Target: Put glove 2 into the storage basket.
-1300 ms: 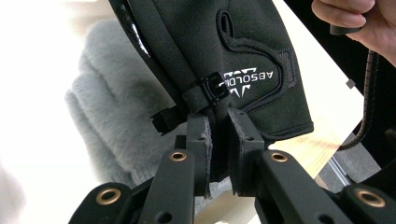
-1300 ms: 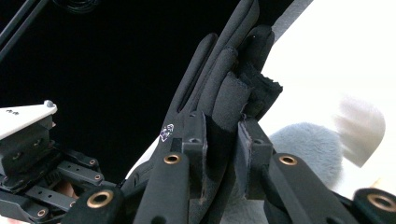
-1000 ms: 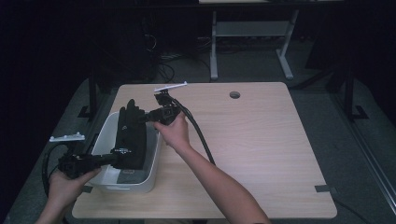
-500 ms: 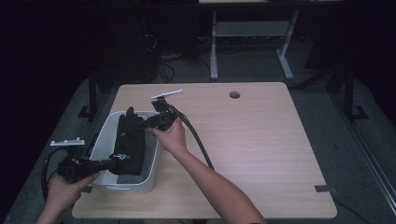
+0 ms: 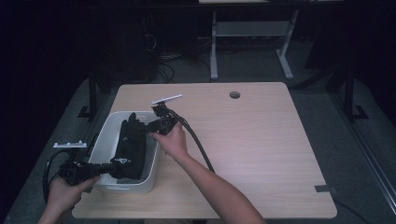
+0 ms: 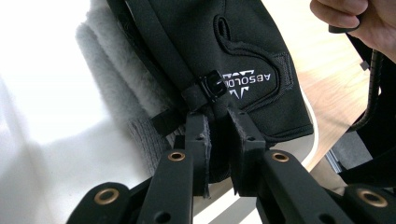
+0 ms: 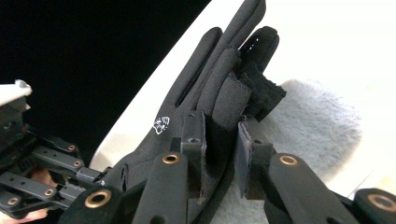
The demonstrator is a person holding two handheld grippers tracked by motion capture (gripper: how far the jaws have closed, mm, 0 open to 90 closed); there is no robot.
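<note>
From above, both grippers are lowering a black glove (image 5: 132, 148) into the white bin (image 5: 103, 140) on the desk (image 5: 261, 154); its fingertips could catch the rim. The left gripper (image 6: 217, 135) is clamping the logo cuff over a grey fleece. The right gripper (image 7: 222, 140) is pinching the fingers.

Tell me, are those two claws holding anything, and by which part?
Both hold one black glove over the white bin. The left gripper pinches its cuff end by the strap; the right gripper pinches its finger end.
</note>
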